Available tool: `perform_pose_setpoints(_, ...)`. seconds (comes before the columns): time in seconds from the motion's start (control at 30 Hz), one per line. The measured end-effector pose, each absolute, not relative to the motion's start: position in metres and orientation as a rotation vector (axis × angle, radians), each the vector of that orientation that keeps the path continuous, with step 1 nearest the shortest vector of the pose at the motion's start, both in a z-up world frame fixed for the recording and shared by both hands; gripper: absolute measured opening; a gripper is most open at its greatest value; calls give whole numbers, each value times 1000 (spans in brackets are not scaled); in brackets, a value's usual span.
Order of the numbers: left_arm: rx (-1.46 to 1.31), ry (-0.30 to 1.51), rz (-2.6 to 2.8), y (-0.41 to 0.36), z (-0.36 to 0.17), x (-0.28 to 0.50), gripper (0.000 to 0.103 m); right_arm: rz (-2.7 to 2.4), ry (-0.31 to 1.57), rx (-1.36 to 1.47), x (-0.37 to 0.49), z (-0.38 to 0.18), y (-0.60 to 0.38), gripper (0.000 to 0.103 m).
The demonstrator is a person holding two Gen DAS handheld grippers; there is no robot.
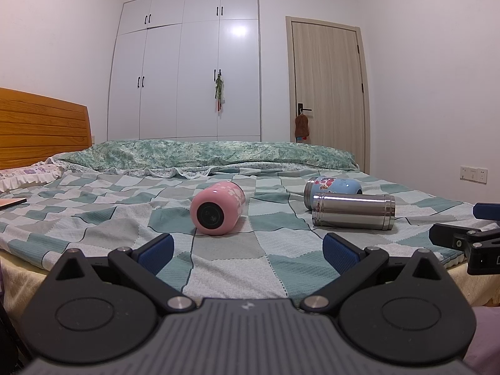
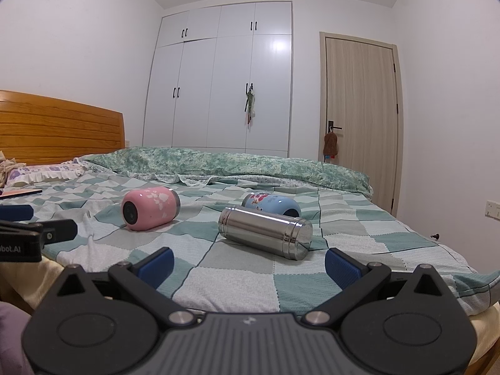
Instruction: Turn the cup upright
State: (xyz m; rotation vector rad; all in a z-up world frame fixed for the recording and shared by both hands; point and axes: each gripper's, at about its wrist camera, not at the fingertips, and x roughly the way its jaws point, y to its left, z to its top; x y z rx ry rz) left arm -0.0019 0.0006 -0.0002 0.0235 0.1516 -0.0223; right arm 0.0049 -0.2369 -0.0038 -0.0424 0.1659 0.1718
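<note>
Your left gripper point(image 1: 247, 251) hangs at the near edge of the bed, fingers spread wide and empty. Ahead of it the pink cup point(image 1: 217, 207) lies on its side on the checked bedspread point(image 1: 225, 268), base toward you. A round body on soft cloth may roll away if you nudge it before closing. To the right the steel flask point(image 2: 265, 232) lies touching the blue cartoon cup point(image 2: 271, 204), so lifting either could drag the other. Your right gripper point(image 2: 248, 264) is likewise spread and empty. The only legible writing is "obot.AI", partly cut off, on the left gripper's body.
</note>
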Motion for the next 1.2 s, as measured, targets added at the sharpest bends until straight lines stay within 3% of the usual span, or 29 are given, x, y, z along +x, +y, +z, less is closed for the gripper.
perform_pose_setpoints(0.33, 37, 199, -27, -2, 6, 5, 103, 207, 195, -50, 9, 1, -235, 103)
perform_pose_setpoints(0.53, 58, 247, -76, 5, 38, 32, 103, 272, 203, -62, 32, 20, -226, 103)
perform_pose_setpoints(0.87, 188, 375, -72, 9, 86, 112, 103, 381, 247, -139, 105, 50, -208, 103)
perform_pose_setpoints(1.2, 281, 532, -55, 13, 98, 203, 103, 486, 329, -206, 189, 66, -191, 103)
